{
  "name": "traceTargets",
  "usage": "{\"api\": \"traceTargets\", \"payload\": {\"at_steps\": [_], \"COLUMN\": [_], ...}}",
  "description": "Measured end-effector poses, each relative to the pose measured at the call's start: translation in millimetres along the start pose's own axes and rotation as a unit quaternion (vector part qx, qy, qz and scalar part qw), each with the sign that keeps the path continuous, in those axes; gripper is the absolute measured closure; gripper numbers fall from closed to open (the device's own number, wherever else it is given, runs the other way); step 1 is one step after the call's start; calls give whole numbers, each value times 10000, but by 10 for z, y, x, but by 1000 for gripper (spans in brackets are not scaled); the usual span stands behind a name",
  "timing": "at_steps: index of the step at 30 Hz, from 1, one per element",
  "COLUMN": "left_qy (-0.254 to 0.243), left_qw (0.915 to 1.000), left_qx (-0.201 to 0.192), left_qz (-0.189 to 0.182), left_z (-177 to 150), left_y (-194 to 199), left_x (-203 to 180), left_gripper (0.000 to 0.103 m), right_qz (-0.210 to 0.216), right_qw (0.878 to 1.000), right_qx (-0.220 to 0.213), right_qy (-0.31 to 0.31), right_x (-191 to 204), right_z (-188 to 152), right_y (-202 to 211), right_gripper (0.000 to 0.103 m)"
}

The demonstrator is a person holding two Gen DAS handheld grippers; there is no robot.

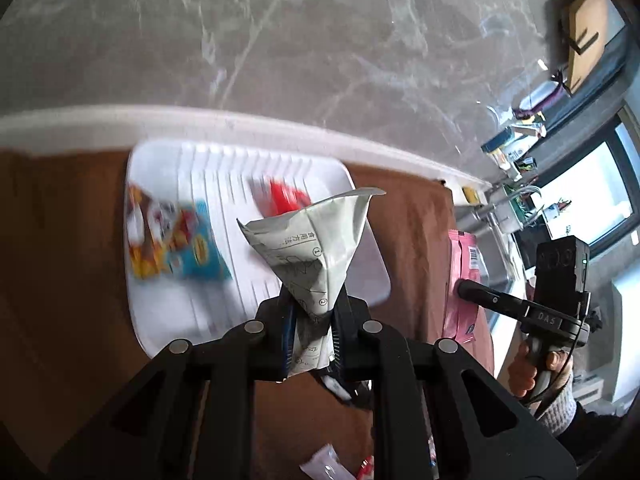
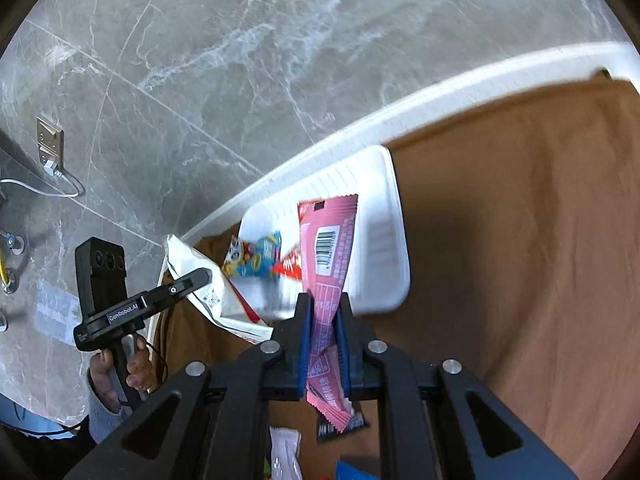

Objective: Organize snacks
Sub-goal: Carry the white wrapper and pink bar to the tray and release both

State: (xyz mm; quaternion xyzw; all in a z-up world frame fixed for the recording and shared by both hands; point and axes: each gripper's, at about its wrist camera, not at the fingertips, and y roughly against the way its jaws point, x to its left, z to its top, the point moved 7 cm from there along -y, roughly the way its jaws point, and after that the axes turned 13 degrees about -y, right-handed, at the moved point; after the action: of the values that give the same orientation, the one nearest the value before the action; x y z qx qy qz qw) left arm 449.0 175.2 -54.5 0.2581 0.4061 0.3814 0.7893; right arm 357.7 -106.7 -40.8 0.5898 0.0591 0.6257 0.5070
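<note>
My left gripper [image 1: 313,320] is shut on a white snack packet [image 1: 316,240] with printed instructions, held above the near edge of a white ribbed tray [image 1: 224,168]. In the tray lie a blue and orange snack bag [image 1: 172,240] and a red packet [image 1: 286,196]. My right gripper [image 2: 325,320] is shut on a pink snack wrapper [image 2: 330,240] with a barcode, held over the same tray [image 2: 384,240]. The right gripper with the pink wrapper [image 1: 464,280] shows at the right of the left wrist view. The left gripper with the white packet [image 2: 200,280] shows at the left of the right wrist view.
The tray sits on a brown cloth [image 2: 520,240] over a table with a white rim [image 2: 400,112]. Loose snack packets [image 2: 286,452] lie on the cloth below the grippers. Grey marble floor [image 2: 240,60] lies beyond. A cluttered shelf [image 1: 516,148] stands at the far right.
</note>
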Motion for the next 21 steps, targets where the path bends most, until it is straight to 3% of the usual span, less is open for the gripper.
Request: {"api": "traceTargets", "payload": {"at_steps": [7, 14, 21], "left_qy": [-25, -91, -307], "left_qw": [9998, 9988, 9918], "left_qx": [-120, 197, 472], "left_qz": [148, 442, 1150], "left_z": [455, 461, 512], "left_y": [-78, -516, -828], "left_x": [242, 460, 717], "left_gripper": [90, 90, 88], "right_qz": [-44, -333, -850], "right_qw": [9999, 9989, 9942], "right_qx": [29, 242, 335], "right_qy": [130, 244, 568], "right_x": [85, 37, -18], "right_z": [277, 419, 477], "right_y": [-224, -668, -1084], "right_gripper": [90, 90, 88]}}
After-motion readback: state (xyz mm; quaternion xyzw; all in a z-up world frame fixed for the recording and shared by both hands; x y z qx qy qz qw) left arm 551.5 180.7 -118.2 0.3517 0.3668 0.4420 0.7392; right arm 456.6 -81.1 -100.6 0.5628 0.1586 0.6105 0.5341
